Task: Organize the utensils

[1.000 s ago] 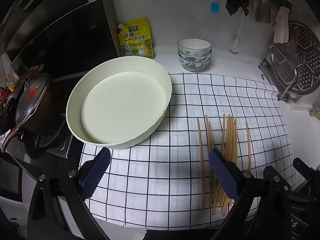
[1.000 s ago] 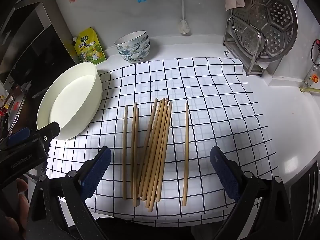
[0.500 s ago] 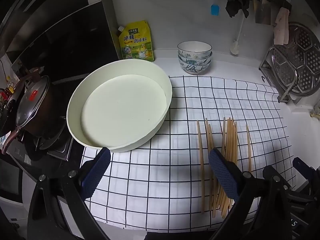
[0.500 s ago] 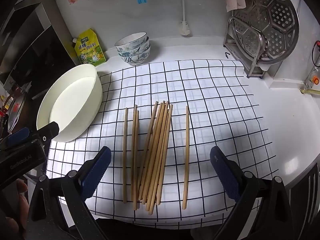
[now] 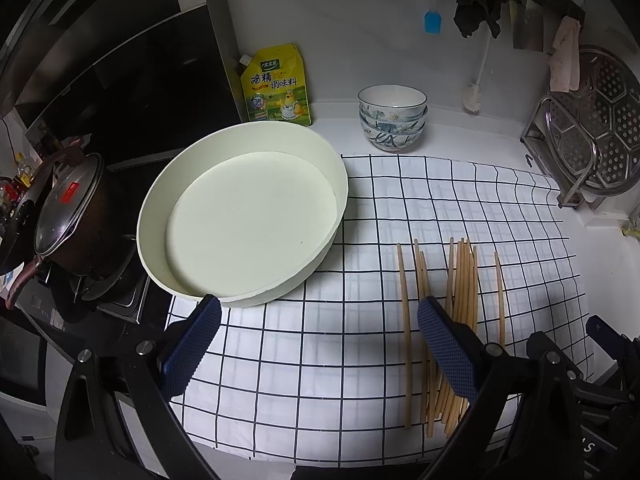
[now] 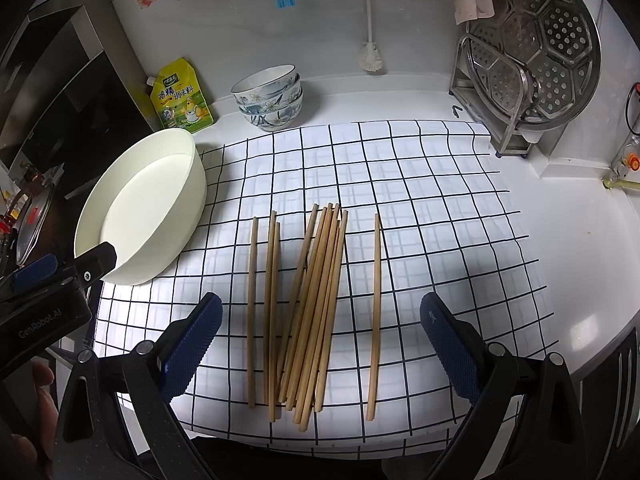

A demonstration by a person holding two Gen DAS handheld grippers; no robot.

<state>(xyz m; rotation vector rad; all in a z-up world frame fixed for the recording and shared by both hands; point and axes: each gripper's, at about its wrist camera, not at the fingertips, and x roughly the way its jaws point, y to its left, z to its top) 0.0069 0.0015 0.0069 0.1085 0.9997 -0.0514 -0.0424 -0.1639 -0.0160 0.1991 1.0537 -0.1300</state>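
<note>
Chopsticks (image 6: 316,304) on checked cloth (image 6: 420,208), "GenRobot.AI" on left gripper (image 6: 60,276), both grippers' jaws open, empty

Chopsticks (image 5: 464,280) beside empty basin (image 5: 240,300)

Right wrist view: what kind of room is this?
Most likely a home kitchen counter. A lidded dark pot sits on a gas hob at the left, patterned ceramic bowls are stacked by the white wall, and a perforated steel steamer tray stands in a rack. Wooden chopsticks lie on a checked cloth.
</note>
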